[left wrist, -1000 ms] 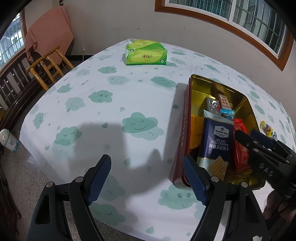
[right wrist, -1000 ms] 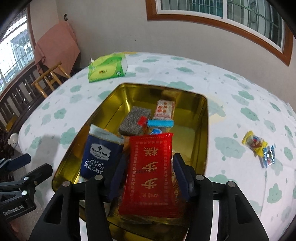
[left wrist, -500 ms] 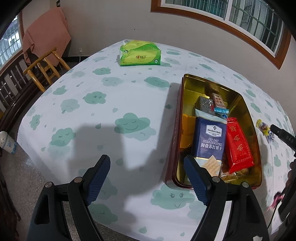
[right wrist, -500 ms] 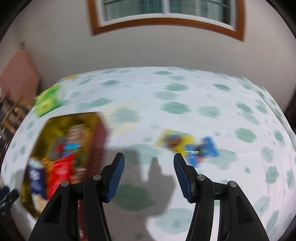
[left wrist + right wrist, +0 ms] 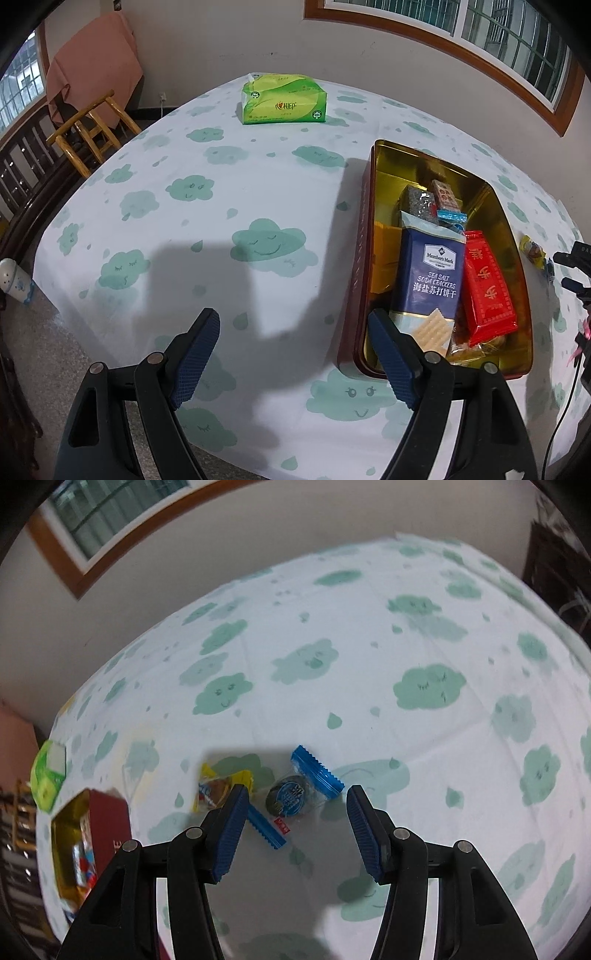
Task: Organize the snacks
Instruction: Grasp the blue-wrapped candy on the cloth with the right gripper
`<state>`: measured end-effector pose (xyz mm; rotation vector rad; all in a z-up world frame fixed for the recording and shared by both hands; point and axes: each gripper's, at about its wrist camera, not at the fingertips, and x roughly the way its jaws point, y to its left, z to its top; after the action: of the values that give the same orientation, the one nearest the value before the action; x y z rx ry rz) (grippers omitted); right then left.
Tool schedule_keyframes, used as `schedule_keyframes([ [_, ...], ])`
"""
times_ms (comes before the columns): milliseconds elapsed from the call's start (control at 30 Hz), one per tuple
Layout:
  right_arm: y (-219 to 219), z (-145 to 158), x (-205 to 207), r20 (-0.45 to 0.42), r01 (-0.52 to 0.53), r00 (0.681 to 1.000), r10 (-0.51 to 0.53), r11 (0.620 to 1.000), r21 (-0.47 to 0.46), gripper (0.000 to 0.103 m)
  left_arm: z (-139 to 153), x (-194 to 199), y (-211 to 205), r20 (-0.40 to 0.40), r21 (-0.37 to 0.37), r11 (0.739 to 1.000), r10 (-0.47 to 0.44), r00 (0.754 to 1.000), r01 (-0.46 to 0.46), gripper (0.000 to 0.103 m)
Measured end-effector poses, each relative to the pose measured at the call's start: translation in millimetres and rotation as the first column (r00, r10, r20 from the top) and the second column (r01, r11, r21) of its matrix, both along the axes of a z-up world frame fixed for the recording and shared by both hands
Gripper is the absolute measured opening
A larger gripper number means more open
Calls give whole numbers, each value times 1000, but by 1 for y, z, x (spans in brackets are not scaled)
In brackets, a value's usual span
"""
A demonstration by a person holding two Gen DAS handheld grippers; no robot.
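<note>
A gold tin (image 5: 495, 206) with a dark red outside holds a blue cracker pack (image 5: 428, 280), a red packet (image 5: 487, 288) and several small snacks. It shows at the left edge of the right wrist view (image 5: 62, 853). My left gripper (image 5: 295, 350) is open and empty above the cloth, left of the tin's near end. My right gripper (image 5: 295, 812) is open and empty, low over a blue-wrapped snack (image 5: 295, 794) that lies between its fingers. A yellow-wrapped snack (image 5: 218, 788) lies just left of it, beside the left finger. The yellow snack also shows in the left wrist view (image 5: 532, 251).
A green tissue pack (image 5: 284, 98) lies at the far side of the table. The table has a white cloth with green clouds (image 5: 221, 206). A wooden chair with a pink cloth (image 5: 88, 122) stands at the far left. The table's near edge is below my left gripper.
My right gripper let go of the red packet in the tin and swung right over the loose blue and yellow snacks. My left gripper barely moved.
</note>
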<state>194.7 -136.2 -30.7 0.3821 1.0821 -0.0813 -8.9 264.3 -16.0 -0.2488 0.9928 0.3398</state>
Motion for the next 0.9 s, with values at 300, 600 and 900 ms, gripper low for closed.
schedule_keyframes([
  [300, -4, -15, 13, -55, 65, 997, -62, 996, 58, 51, 6, 2, -3, 17, 21, 1000, -17, 1000, 16, 83],
  [600, 5, -17, 16, -8, -43, 999, 43, 997, -62, 33, 10, 13, -18, 6, 30, 999, -41, 999, 41, 83],
  [900, 37, -24, -5, 93, -220, 960, 263, 920, -324, 33, 17, 32, -57, 10, 30, 992, -120, 993, 120, 83],
])
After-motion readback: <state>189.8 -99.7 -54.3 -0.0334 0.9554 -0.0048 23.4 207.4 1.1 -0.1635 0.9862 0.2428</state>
